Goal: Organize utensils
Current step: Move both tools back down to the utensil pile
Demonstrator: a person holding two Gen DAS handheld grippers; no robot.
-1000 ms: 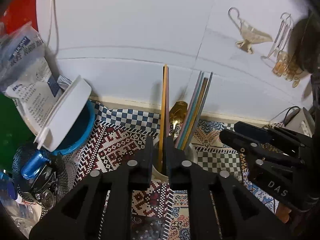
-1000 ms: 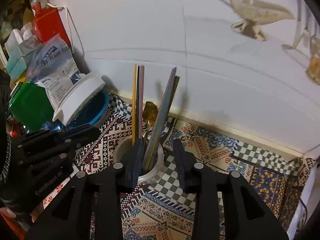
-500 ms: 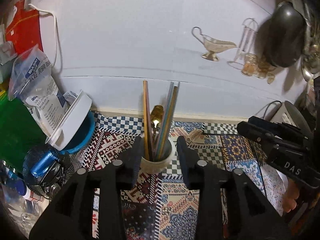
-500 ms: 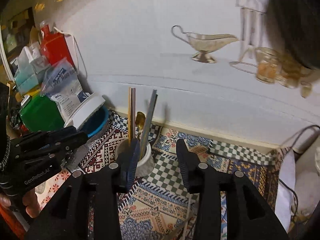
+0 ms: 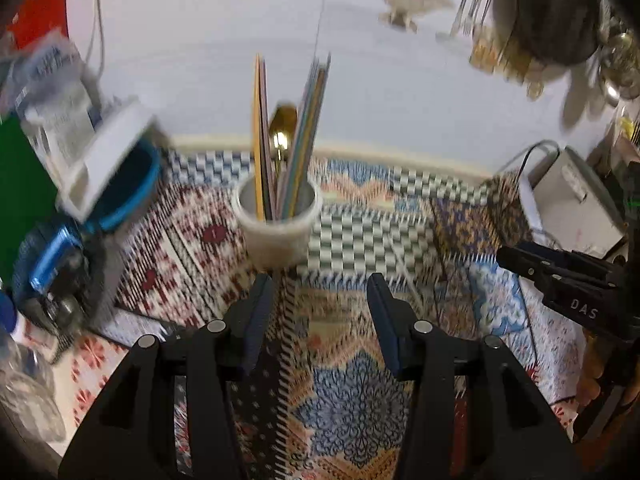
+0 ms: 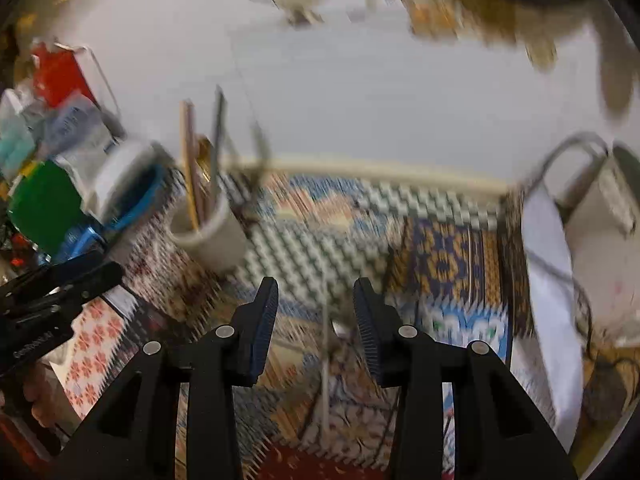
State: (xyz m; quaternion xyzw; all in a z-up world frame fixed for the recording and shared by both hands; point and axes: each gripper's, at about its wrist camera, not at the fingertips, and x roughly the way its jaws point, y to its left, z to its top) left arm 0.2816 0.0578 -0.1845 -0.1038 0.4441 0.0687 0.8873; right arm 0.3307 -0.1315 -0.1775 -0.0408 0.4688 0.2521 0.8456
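Note:
A white cup (image 5: pixel 278 224) stands on the patterned mat and holds several coloured chopsticks (image 5: pixel 304 132) and a gold spoon (image 5: pixel 282 132). My left gripper (image 5: pixel 320 292) is open and empty, a short way in front of the cup. My right gripper (image 6: pixel 316 296) is open and empty, to the right of the cup (image 6: pixel 208 236); its view is blurred. Each gripper shows in the other's view: the right one (image 5: pixel 560 280) at the right edge, the left one (image 6: pixel 48 292) at the left edge.
A blue bowl with a white lid (image 5: pixel 116 176), a blue strainer (image 5: pixel 56 264), a green container (image 6: pixel 44 204) and bags crowd the left. A white box with a cable (image 5: pixel 576 200) sits at the right. A white wall rises behind the patterned mat (image 5: pixel 360 360).
Both grippers have drawn back from the cup and opened wider. The chopsticks that my left gripper held a second ago now stand in the cup. The right view has swung to the right.

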